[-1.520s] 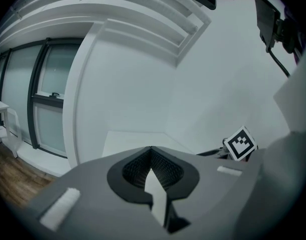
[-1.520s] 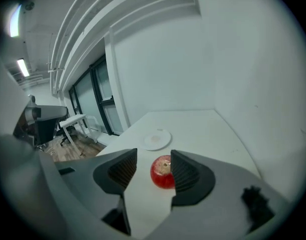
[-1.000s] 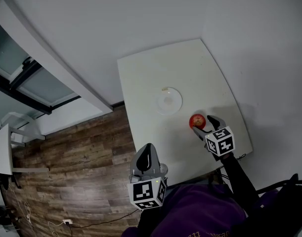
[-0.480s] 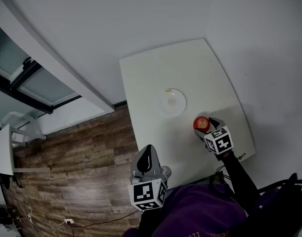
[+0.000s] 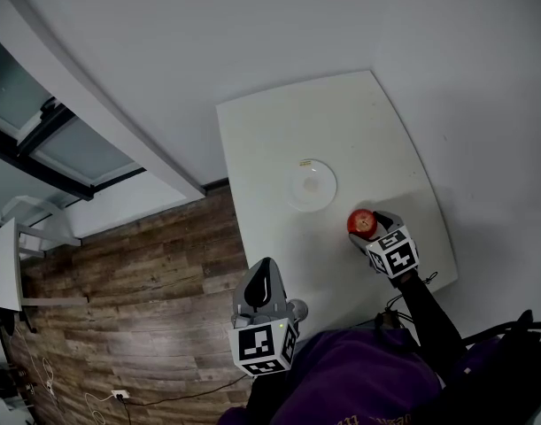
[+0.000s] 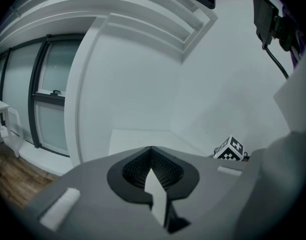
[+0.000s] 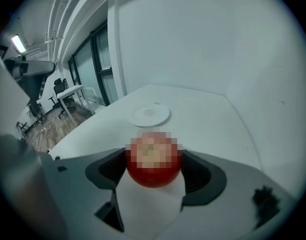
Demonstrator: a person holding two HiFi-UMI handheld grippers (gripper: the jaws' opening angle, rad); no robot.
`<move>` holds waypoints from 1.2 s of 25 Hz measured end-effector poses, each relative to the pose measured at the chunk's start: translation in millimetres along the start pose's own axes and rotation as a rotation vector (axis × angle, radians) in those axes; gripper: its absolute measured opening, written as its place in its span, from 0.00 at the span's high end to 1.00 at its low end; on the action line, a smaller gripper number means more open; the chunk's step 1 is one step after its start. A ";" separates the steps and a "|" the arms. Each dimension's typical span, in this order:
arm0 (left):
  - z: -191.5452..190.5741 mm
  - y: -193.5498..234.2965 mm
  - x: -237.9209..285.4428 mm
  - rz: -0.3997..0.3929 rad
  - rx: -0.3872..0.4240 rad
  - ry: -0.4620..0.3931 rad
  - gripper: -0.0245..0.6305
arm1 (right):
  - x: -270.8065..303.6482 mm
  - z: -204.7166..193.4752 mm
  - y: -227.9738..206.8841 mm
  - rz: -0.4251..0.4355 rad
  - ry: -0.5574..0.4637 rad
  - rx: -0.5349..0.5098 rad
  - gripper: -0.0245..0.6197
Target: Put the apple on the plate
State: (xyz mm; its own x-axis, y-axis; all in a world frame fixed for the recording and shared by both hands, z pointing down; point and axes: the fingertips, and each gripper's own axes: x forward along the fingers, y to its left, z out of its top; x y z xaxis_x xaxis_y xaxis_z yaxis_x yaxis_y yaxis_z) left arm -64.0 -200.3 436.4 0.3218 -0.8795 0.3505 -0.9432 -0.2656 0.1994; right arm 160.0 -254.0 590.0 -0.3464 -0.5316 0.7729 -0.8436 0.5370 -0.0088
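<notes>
A red apple [image 5: 359, 221] rests on the white table [image 5: 341, 122] near its right front part. My right gripper [image 5: 366, 227] is shut on it, and in the right gripper view the apple [image 7: 154, 176] fills the gap between both jaw pads of that gripper [image 7: 154, 156]. The round white plate [image 5: 311, 185] lies empty a short way beyond and left of the apple; the right gripper view has this plate [image 7: 150, 115] straight ahead. My left gripper [image 5: 263, 278] hangs off the table's near left edge, over the floor, its jaws [image 6: 151, 151] shut on nothing.
The table stands in a corner with white walls behind and to the right. Wooden floor [image 5: 137, 282] spreads to the left, with windows [image 5: 66, 149] and a small white desk [image 5: 4, 277] beyond. A thin cable [image 5: 421, 282] hangs at the table's near right corner.
The right gripper, open just short of the apple one second ago, has slid forward around it and shut on it. The left gripper has stayed where it was.
</notes>
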 end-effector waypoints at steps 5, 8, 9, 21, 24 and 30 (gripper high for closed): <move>1.0 5.2 0.6 0.007 -0.008 -0.003 0.95 | -0.2 19.7 0.6 -0.001 -0.032 -0.016 0.44; 0.3 7.9 -0.5 0.013 -0.012 -0.005 0.95 | 2.3 31.9 1.8 0.001 -0.046 -0.046 0.44; -0.1 9.2 -1.1 0.016 -0.014 -0.006 0.95 | 3.6 35.8 3.0 0.005 -0.050 -0.053 0.44; -0.8 19.4 -6.4 0.034 -0.033 -0.009 0.95 | 21.6 76.8 20.6 0.049 -0.082 -0.134 0.44; -1.7 20.7 -6.5 0.037 -0.035 -0.004 0.95 | 28.2 84.3 24.1 0.060 -0.084 -0.147 0.44; -3.2 25.6 -6.0 0.052 -0.038 0.006 0.95 | 42.0 96.8 27.4 0.071 -0.087 -0.157 0.44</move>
State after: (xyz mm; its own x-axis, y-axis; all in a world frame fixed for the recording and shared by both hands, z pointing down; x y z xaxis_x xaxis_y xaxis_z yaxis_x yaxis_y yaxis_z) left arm -89.8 -200.5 442.2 0.2726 -0.8895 0.3666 -0.9550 -0.2038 0.2156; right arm 82.6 -325.1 560.8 -0.4429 -0.5399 0.7158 -0.7439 0.6669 0.0427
